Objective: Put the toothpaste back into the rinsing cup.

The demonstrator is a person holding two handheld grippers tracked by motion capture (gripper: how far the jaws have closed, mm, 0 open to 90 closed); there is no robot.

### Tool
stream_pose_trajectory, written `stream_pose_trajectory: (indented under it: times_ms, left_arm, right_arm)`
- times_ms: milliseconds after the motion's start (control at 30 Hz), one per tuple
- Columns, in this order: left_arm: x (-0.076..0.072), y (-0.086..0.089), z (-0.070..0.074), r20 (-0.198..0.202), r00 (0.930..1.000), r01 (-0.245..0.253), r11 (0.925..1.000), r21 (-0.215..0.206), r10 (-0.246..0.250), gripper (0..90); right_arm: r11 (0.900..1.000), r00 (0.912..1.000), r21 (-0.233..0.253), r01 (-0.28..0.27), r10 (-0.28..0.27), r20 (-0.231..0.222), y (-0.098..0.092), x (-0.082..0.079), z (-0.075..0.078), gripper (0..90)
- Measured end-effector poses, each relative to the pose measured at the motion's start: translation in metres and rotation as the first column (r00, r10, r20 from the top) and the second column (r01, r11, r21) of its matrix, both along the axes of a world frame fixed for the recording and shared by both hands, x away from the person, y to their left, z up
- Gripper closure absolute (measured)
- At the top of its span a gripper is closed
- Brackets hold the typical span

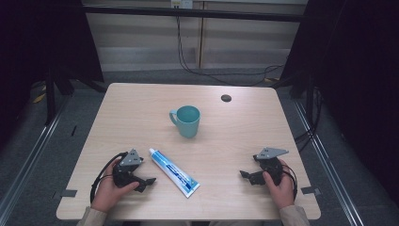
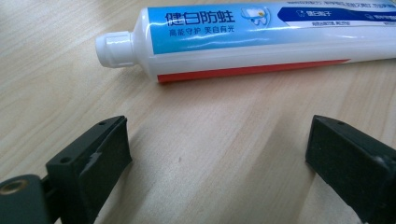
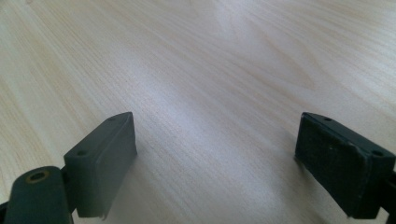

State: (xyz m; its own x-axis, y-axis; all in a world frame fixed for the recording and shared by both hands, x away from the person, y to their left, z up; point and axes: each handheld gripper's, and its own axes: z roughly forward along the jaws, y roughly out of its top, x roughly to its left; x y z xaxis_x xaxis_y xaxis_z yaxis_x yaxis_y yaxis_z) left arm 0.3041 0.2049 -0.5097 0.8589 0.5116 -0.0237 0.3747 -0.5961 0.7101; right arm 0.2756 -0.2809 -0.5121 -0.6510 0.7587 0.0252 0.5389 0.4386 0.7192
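Your left hand-held gripper (image 1: 147,182) rests on the desk (image 1: 235,136) with jaws spread wide, gripping nothing, the toothpaste tube (image 2: 261,35) lying just beyond them. Your right hand-held gripper (image 1: 244,175) also gapes wide over bare wood. Behind stands a teal mug (image 1: 187,121).

Matt wood-grain table (image 1: 141,113); glossy plastic toothpaste tube (image 2: 261,35).

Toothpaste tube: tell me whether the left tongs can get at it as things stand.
Probably yes. The left tongs rest open on the table right beside the tube, with bare wood between the jaws and the tube. The tube lies flat and the mug stands well beyond it.
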Motion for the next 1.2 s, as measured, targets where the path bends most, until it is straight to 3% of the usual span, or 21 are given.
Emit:
stream_pose_trajectory:
  times_ms: [167, 233, 433, 633, 733, 900, 1000, 1033, 1067, 1200]
  left_arm:
    - [0.0, -0.001, 0.0, -0.006, 1.0, -0.008, 1.0, -0.005, 0.008, 4.1]
    - [0.001, -0.001, 0.0, 0.003, 1.0, 0.009, 0.9999, 0.014, -0.01, 2.6]
    - [0.002, -0.003, -0.001, -0.01, 0.9998, 0.019, 0.9998, 0.007, -0.019, 0.0]
    - [0.008, -0.005, 0.006, -0.046, 0.9986, 0.03, 0.9976, 0.062, -0.027, 3.5]
    - [0.01, -0.006, 0.009, -0.036, 0.9986, 0.042, 0.9947, 0.094, -0.038, 4.0]
    - [0.013, -0.013, 0.019, -0.041, 0.9959, 0.087, 0.9812, 0.172, -0.081, 7.3]
    - [0.015, -0.015, 0.026, -0.034, 0.9958, 0.089, 0.9798, 0.179, -0.084, 7.4]
    - [0.017, -0.015, 0.029, -0.035, 0.994, 0.108, 0.9741, 0.198, -0.103, 7.6]
    - [0.017, -0.017, 0.03, -0.035, 0.9944, 0.105, 0.9736, 0.203, -0.1, 7.6]
    - [0.022, -0.022, 0.039, -0.013, 0.9899, 0.139, 0.9509, 0.276, -0.141, 7.6]
  right_arm:
    - [1.0, 1.0, 0.0, 0.0, 0.0, 0.0, 0.0, 0.0, 0.0, 11.9]
    - [1.0, 1.0, 0.001, 0.0, 0.0, 0.0, 0.0, 0.0, 0.0, 11.9]
    - [1.0, 1.0, 0.001, 0.0, 0.0, 0.0, 0.0, 0.0, 0.0, 11.9]
    - [1.0, 1.0, 0.001, 0.0, 0.0, -0.001, 0.0, 0.0, 0.0, 11.9]
    - [1.0, 1.0, 0.001, -0.001, 0.001, 0.0, 0.0, 0.0, 0.0, 11.9]
    - [1.0, 1.0, 0.001, -0.001, 0.001, 0.0, 0.0, 0.0, 0.0, 11.9]
    - [1.0, 1.0, 0.001, 0.0, 0.0, 0.0, 0.0, 0.0, 0.0, 11.9]
    - [1.0, 1.0, 0.001, 0.0, 0.0, 0.0, 0.0, 0.0, 0.0, 11.9]
    - [1.0, 1.0, 0.001, 0.0, 0.0, 0.0, 0.0, 0.0, 0.0, 11.9]
    - [1.0, 1.0, 0.001, 0.0, 0.0, 0.0, 0.0, 0.0, 0.0, 11.9]
